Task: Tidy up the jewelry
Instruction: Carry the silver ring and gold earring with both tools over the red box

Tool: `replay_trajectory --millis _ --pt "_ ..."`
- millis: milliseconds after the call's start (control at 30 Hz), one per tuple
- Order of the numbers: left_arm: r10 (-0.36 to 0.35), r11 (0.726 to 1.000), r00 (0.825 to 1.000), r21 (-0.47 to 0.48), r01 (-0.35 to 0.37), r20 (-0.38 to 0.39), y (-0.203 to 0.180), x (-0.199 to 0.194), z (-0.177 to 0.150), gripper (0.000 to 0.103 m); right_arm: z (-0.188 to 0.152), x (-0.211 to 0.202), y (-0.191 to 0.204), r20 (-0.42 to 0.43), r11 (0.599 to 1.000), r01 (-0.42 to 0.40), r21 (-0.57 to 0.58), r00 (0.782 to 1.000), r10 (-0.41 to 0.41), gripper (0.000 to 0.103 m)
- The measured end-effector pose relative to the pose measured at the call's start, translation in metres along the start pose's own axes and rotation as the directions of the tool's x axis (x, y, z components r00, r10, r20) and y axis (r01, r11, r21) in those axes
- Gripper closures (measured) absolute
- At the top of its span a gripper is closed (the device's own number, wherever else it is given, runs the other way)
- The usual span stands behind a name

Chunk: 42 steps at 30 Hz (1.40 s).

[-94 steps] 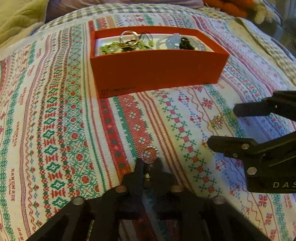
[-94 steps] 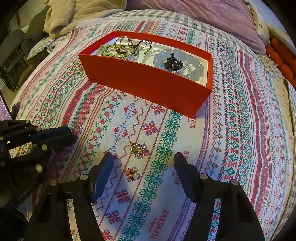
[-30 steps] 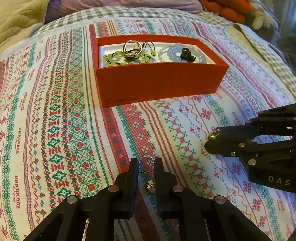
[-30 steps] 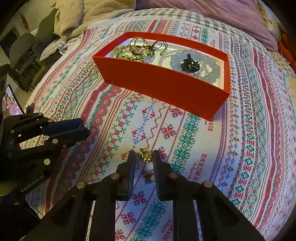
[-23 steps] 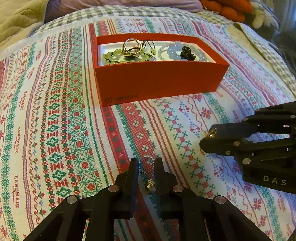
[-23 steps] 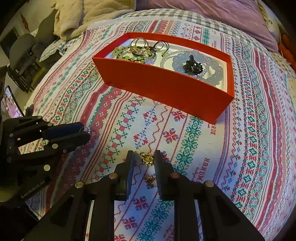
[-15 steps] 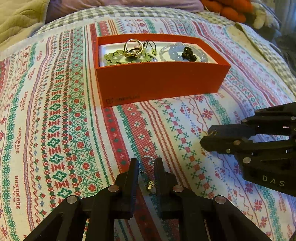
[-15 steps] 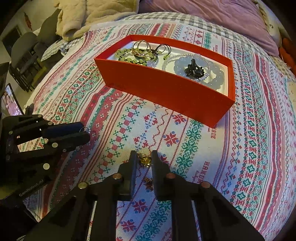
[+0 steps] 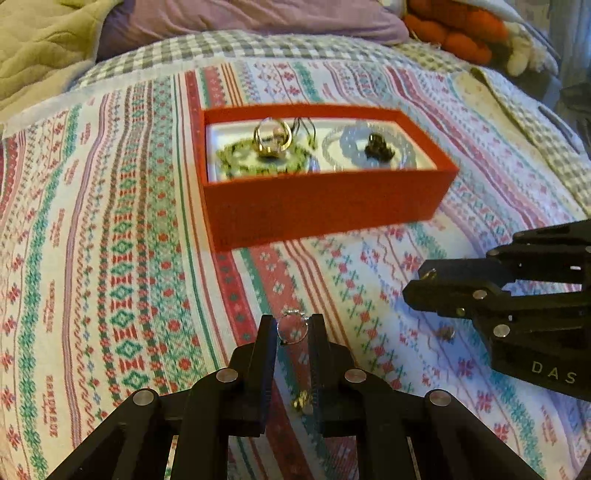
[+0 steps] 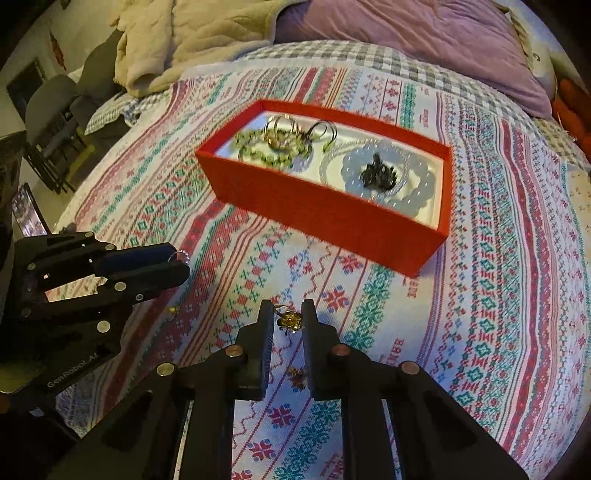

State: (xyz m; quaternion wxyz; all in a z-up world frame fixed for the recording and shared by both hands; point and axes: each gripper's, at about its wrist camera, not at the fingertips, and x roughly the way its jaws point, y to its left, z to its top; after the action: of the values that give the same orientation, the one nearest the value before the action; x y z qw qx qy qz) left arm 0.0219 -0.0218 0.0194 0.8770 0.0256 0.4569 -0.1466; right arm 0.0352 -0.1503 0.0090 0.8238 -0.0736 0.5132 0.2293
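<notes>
Red box [image 9: 321, 218]: blurred in both views; lettering on front wall unreadable.
Contents of box: smeared; green bead strand [image 10: 258, 147], gold rings [image 9: 272, 139], dark cluster [image 10: 376, 173] and pale bead circle [image 10: 413, 192] without readable detail.
Small gold piece [image 9: 302, 400] low between left hand-held gripper [image 9: 291, 328] fingers: partly hidden, form unclear.
Small item [image 9: 445, 332] on bed cover beside right hand-held gripper [image 10: 288, 317]: too small to identify.
Gripper bodies: cut off by lower and side picture edges.
Orange object [image 9: 458, 33], top right: cropped.
</notes>
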Motion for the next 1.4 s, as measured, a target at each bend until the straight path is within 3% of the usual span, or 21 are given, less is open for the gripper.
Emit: replay_trajectory --millis 633,1000,1400 --pt "0.017 0.999 0.995 -0.043 -0.013 0.1 0.002 -0.006 0.056 0.092 0.049 -0.035 -0.024 0.12 0.995 -0.001 0.101 0.993 -0.011 0.088" --pt "0.055 0.997 0.994 -0.067 -0.048 0.092 0.006 0.02 0.076 0.092 0.069 -0.025 -0.049 0.121 0.979 -0.021 0.202 0.993 -0.004 0.088" --pt "0.1 0.994 0.993 -0.051 -0.097 0.062 0.008 0.036 0.077 0.088 0.071 -0.014 -0.054 0.098 0.978 -0.033 0.205 0.995 0.013 0.088"
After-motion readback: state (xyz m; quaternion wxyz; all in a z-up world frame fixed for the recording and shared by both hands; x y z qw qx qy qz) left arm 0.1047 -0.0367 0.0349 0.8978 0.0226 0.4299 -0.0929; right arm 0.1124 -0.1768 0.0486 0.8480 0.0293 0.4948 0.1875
